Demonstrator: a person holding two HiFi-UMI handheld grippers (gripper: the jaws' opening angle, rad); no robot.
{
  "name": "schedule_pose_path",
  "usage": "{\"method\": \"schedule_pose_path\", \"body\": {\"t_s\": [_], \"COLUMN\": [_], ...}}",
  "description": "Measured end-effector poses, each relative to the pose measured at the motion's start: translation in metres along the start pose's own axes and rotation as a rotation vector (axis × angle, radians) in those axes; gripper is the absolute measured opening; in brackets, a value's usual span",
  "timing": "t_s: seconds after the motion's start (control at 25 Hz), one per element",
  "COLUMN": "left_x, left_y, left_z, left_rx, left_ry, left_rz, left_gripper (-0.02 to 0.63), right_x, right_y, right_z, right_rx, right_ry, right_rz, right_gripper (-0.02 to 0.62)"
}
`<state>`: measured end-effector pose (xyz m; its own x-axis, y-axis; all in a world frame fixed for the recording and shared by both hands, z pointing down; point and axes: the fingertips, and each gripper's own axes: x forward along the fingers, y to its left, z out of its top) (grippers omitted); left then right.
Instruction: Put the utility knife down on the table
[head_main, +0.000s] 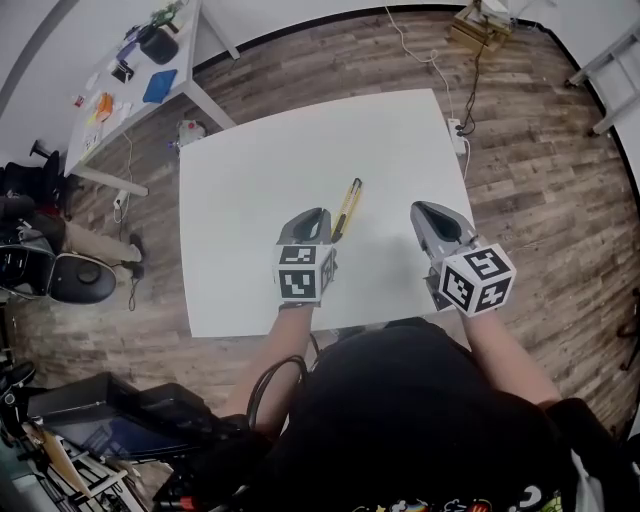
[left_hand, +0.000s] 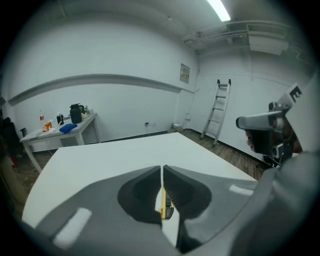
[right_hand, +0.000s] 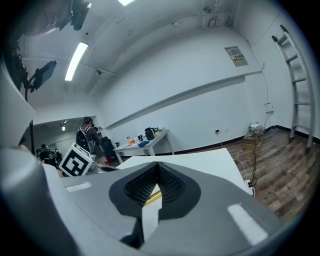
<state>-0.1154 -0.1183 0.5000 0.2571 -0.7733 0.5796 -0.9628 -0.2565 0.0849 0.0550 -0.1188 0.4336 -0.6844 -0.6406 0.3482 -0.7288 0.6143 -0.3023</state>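
Note:
A yellow and black utility knife (head_main: 347, 208) lies flat on the white table (head_main: 260, 170), pointing away from me. My left gripper (head_main: 320, 213) hovers just left of the knife's near end with its jaws shut and nothing between them. In the left gripper view the knife (left_hand: 165, 206) shows on the table through the slot behind the left gripper's (left_hand: 162, 170) touching tips. My right gripper (head_main: 420, 208) is over the table to the knife's right, also shut and empty. Through the right gripper's (right_hand: 157, 166) slot a strip of the knife (right_hand: 153, 196) shows.
A second white table (head_main: 150, 60) with small items stands at the far left. A power strip (head_main: 458, 135) and cables lie by the main table's right edge. A ladder (left_hand: 222, 107) leans on the far wall. A person (right_hand: 90, 132) stands in the background.

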Motion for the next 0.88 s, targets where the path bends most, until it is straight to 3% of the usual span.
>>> {"method": "schedule_pose_path", "body": {"t_s": [0.04,0.24,0.36,0.88], "left_x": [-0.012,-0.061,-0.076,-0.081], "left_y": [0.002,0.008,0.005,0.008], "left_z": [0.005,0.018,0.025,0.026], "left_rx": [-0.002,-0.055,-0.038,-0.024], "left_ry": [-0.024,-0.115,-0.165,-0.173], "left_rz": [0.012,0.095,0.112,0.089], "left_gripper": [0.004,0.003,0.003,0.002], "right_x": [0.001,0.01,0.016,0.022], "right_y": [0.003,0.013,0.02,0.039], "right_z": [0.001,0.003,0.002,-0.001], "right_rx": [-0.002,-0.011,-0.011,-0.064], "right_ry": [0.0,-0.002,0.003,0.013], "right_rz": [0.006,0.027,0.038,0.049], "right_gripper": [0.023,0.023,0.023,0.023]}}
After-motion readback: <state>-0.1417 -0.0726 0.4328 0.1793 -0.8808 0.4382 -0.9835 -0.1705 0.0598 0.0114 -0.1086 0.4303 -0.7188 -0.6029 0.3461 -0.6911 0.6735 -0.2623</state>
